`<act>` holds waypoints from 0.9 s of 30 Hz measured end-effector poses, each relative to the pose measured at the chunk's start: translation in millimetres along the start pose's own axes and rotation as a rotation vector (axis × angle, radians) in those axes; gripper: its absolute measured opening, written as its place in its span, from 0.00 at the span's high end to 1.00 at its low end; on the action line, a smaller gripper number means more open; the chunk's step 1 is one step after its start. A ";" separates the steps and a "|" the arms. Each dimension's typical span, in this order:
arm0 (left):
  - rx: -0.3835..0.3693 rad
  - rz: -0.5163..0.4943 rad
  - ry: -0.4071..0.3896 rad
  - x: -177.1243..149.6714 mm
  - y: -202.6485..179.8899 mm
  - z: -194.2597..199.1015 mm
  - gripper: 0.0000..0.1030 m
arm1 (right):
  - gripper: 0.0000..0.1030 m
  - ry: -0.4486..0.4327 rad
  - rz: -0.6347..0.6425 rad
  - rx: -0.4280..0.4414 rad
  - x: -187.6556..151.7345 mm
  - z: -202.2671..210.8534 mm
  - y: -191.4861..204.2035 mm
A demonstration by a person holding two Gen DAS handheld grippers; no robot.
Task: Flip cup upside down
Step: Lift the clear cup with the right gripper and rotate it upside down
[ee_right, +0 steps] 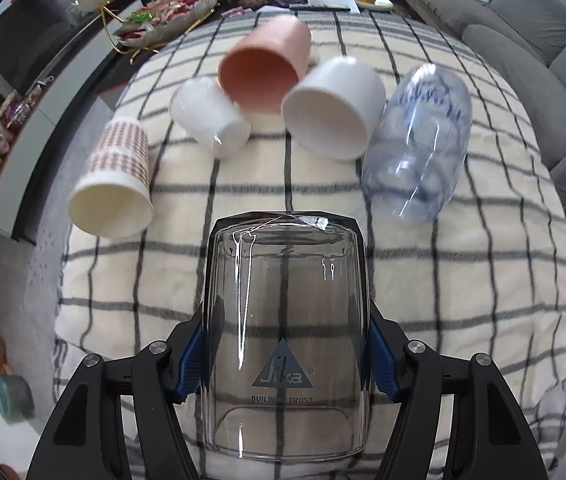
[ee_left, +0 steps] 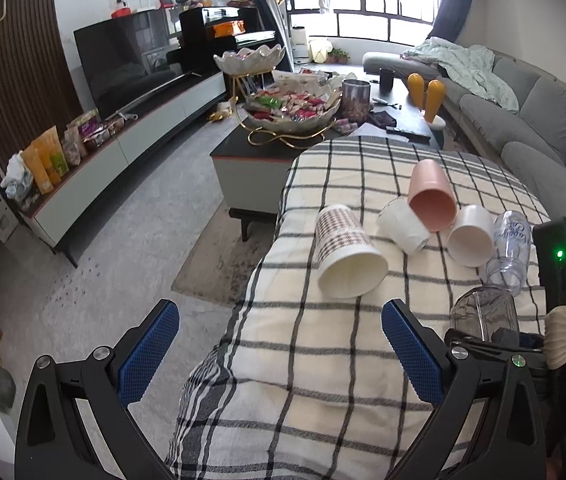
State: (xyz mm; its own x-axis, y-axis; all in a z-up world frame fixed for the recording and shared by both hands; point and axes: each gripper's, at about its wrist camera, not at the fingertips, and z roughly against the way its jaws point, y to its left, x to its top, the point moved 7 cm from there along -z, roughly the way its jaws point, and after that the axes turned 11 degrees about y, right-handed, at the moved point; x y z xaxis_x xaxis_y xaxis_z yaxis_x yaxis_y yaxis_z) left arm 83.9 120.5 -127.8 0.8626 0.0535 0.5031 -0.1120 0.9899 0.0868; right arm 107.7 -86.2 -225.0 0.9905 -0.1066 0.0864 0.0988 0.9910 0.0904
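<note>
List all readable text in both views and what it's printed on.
"Sika" with ® in a triangle logo: on the clear glass cup held in the right hand-held gripper.
"BUILDING TRUST": beneath that logo on the same cup.
Blue script on the clear plastic cup lying on the checked cloth: too blurred to read.
Snack bags on the TV cabinet: print too small.

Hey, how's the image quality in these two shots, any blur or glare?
Left wrist view: sharp, strong fisheye bending, bright window washed out. Right wrist view: motion blur on the far cups, worst on the clear printed cup; white glare streaks on the held glass.
</note>
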 end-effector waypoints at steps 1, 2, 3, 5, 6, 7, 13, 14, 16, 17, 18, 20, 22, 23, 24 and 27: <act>0.000 0.003 0.001 -1.7 0.7 -1.3 0.00 | 0.35 -0.001 -0.006 -0.012 -1.0 -3.0 -0.7; 0.000 0.004 0.003 -3.3 1.5 -2.8 0.00 | 0.35 0.003 -0.011 -0.020 -2.3 -7.4 -1.6; -0.001 0.004 0.004 -4.9 2.5 -3.9 0.00 | 0.35 0.013 -0.014 -0.021 -2.7 -11.5 -1.5; -0.001 0.004 0.010 -8.3 3.1 -5.5 0.00 | 0.35 0.033 -0.019 -0.019 -6.6 -18.0 -1.1; -0.001 0.007 0.012 -9.3 3.7 -6.3 0.00 | 0.35 0.037 -0.020 -0.018 -7.4 -19.8 -0.6; -0.001 0.009 0.015 -9.9 5.0 -7.3 0.00 | 0.35 0.021 -0.016 -0.026 -7.1 -18.5 1.0; -0.002 0.013 0.027 -12.4 7.4 -8.1 0.00 | 0.32 0.019 -0.012 0.002 -6.6 -19.2 -0.1; -0.002 0.011 0.026 -12.2 6.7 -6.9 0.00 | 0.26 0.007 -0.011 0.000 -7.2 -15.0 -1.4; -0.003 0.002 0.024 -11.6 2.1 -2.2 0.00 | 0.22 -0.017 -0.004 0.001 -8.1 -4.7 -3.1; -0.006 -0.002 0.022 -11.1 -0.1 -0.1 0.00 | 0.22 -0.037 -0.001 0.005 -8.4 3.3 -5.2; -0.010 -0.010 0.020 -10.2 -3.7 2.7 0.00 | 0.22 -0.049 0.000 0.008 -8.5 9.8 -7.6; -0.018 -0.022 0.027 -9.1 -10.9 5.2 0.00 | 0.21 -0.091 -0.015 0.004 -10.0 30.0 -20.1; -0.039 -0.032 0.047 -7.5 -21.7 6.9 0.00 | 0.21 -0.129 -0.036 -0.003 -12.8 49.6 -35.6; -0.049 -0.040 0.058 -6.9 -28.3 7.4 0.00 | 0.18 -0.149 -0.047 -0.006 -17.2 60.3 -46.5; -0.060 -0.049 0.066 -6.0 -35.9 8.2 0.00 | 0.16 -0.166 -0.057 -0.007 -21.2 69.5 -56.2; -0.083 -0.086 0.088 -4.2 -60.1 9.7 0.00 | 0.15 -0.212 -0.098 -0.016 -25.5 93.3 -83.7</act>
State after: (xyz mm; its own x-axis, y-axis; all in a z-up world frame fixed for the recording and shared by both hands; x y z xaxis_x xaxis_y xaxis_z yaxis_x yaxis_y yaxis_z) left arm 82.2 59.5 -126.8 0.9077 -0.0246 0.4189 0.0026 0.9986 0.0530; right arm 65.3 -174.0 -142.2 0.9342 -0.2151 0.2846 0.1964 0.9761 0.0930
